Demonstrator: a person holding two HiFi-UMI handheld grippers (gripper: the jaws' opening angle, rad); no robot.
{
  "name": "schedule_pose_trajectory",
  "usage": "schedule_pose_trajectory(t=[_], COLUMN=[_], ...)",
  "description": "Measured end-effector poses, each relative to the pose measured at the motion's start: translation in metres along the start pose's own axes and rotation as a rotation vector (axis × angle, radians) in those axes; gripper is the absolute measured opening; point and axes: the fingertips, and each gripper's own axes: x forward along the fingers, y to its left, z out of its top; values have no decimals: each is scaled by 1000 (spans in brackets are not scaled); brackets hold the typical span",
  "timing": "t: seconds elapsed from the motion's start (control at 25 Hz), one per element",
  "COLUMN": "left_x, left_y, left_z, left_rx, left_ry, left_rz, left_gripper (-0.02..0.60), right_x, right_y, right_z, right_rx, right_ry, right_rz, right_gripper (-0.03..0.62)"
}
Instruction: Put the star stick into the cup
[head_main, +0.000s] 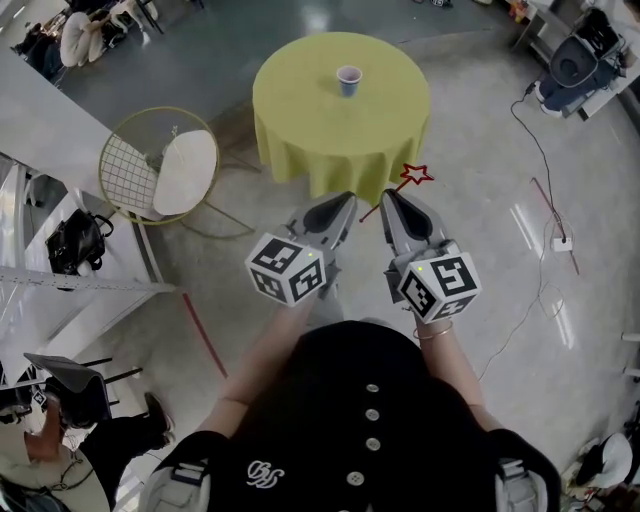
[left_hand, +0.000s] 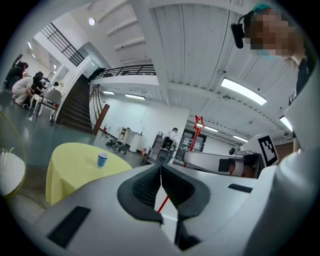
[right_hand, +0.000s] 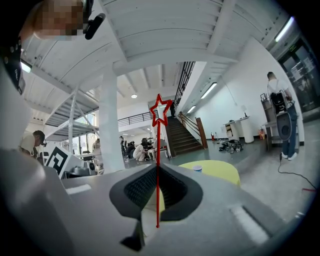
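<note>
A thin red star stick (head_main: 414, 178) is pinched between the jaws of my right gripper (head_main: 387, 197), star end pointing up and away. In the right gripper view the stick (right_hand: 158, 150) rises from the shut jaws (right_hand: 158, 167) to its outlined star. My left gripper (head_main: 347, 199) is close beside the right one, shut with nothing in it (left_hand: 161, 168); the stick (left_hand: 198, 123) shows to its right. A small blue cup (head_main: 349, 80) stands upright on the round yellow table (head_main: 300, 110) ahead, well beyond both grippers. The cup (left_hand: 102, 159) also appears in both gripper views (right_hand: 198, 168).
A gold wire chair with a white cushion (head_main: 165, 172) stands left of the table. A black bag (head_main: 75, 242) lies by the left wall. Cables and a power block (head_main: 561, 243) run across the floor at right. People sit at the far upper left.
</note>
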Motion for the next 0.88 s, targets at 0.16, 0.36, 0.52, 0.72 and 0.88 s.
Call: schedule_pose_trajectory(t=[0.16, 0.36, 0.52, 0.72, 0.88], left_x=[23, 50, 68, 86, 99], left_y=[33, 68, 91, 117, 131], left_z=[19, 41, 55, 61, 66], left_rx=[3, 6, 3, -16, -6], left_ry=[13, 15, 5, 16, 30], left_rz=[-19, -43, -67, -86, -109], left_gripper=[15, 15, 15, 15, 15], right_x=[40, 83, 110, 145, 166], right_y=[-15, -36, -46, -54, -62], right_z=[8, 17, 23, 21, 21], right_rx=[-10, -20, -43, -44, -46], right_ry=[5, -1, -11, 10, 17], right_rz=[-21, -49, -57, -56, -65], right_gripper=[6, 6, 6, 6, 6])
